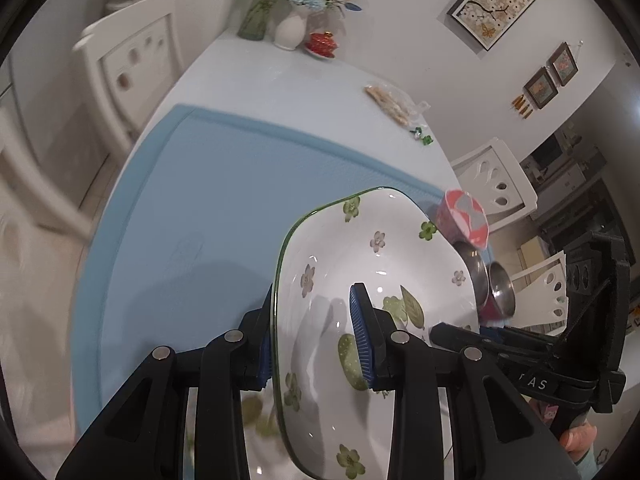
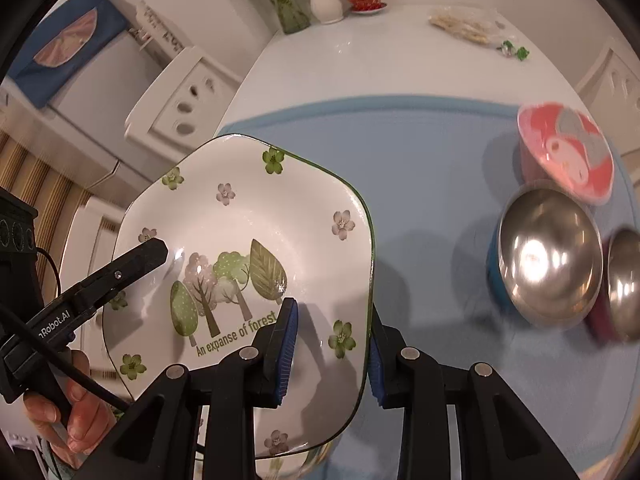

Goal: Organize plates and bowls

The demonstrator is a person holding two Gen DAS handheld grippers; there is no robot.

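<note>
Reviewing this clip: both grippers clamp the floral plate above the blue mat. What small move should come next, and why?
Probably lower the floral plate level onto the blue mat: left gripper and right gripper both grip its rim, and the mat nearby looks bare, well left of the steel bowls.

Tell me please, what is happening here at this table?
A person holds one white square plate with green flowers and trees by two handheld grippers. The left gripper clamps one rim and the right gripper clamps the opposite rim, above the blue mat. Beside it on the mat stand a pink cartoon bowl and two steel bowls.
</note>
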